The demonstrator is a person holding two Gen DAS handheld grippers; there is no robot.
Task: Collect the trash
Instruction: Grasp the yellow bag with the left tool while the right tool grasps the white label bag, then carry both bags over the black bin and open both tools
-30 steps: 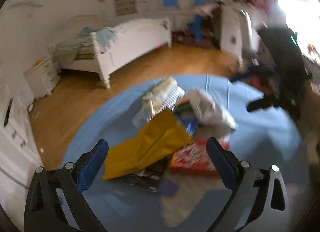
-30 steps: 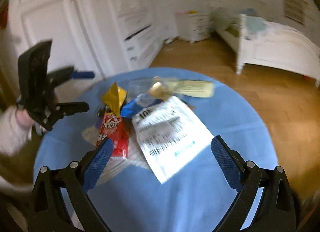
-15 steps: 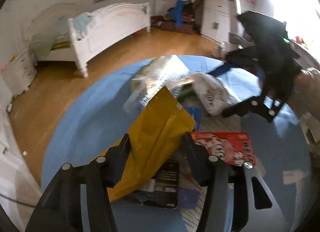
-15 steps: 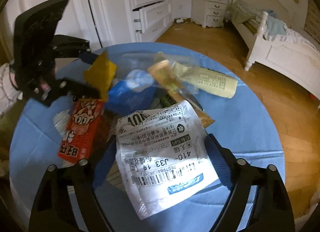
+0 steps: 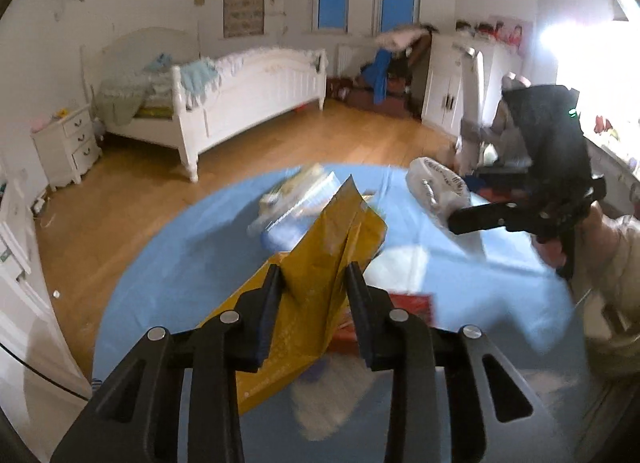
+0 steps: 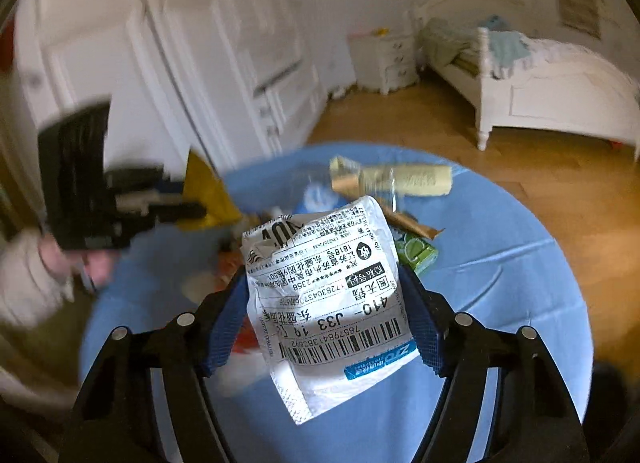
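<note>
My left gripper (image 5: 314, 277) is shut on a crumpled yellow wrapper (image 5: 332, 247) and holds it above the round blue table (image 5: 168, 271). My right gripper (image 6: 324, 279) is shut on a white mailer bag with a shipping label (image 6: 332, 295), also lifted off the table (image 6: 500, 263). In the left wrist view the right gripper (image 5: 472, 215) shows at the right with the white bag (image 5: 440, 187). In the right wrist view the left gripper (image 6: 192, 199) shows at the left with the yellow wrapper (image 6: 208, 195).
More trash lies on the table: a red packet (image 5: 416, 303), a clear pale-yellow wrapper (image 6: 404, 179), a brown wrapper (image 6: 408, 223), a green box (image 6: 418, 253). A white bed (image 5: 248, 87), nightstand (image 5: 66, 145) and wardrobe (image 6: 224, 63) stand around on wood floor.
Both grippers closed from open onto their pieces and lifted them: the left took the yellow wrapper, the right took the white mailer bag off the pile.
</note>
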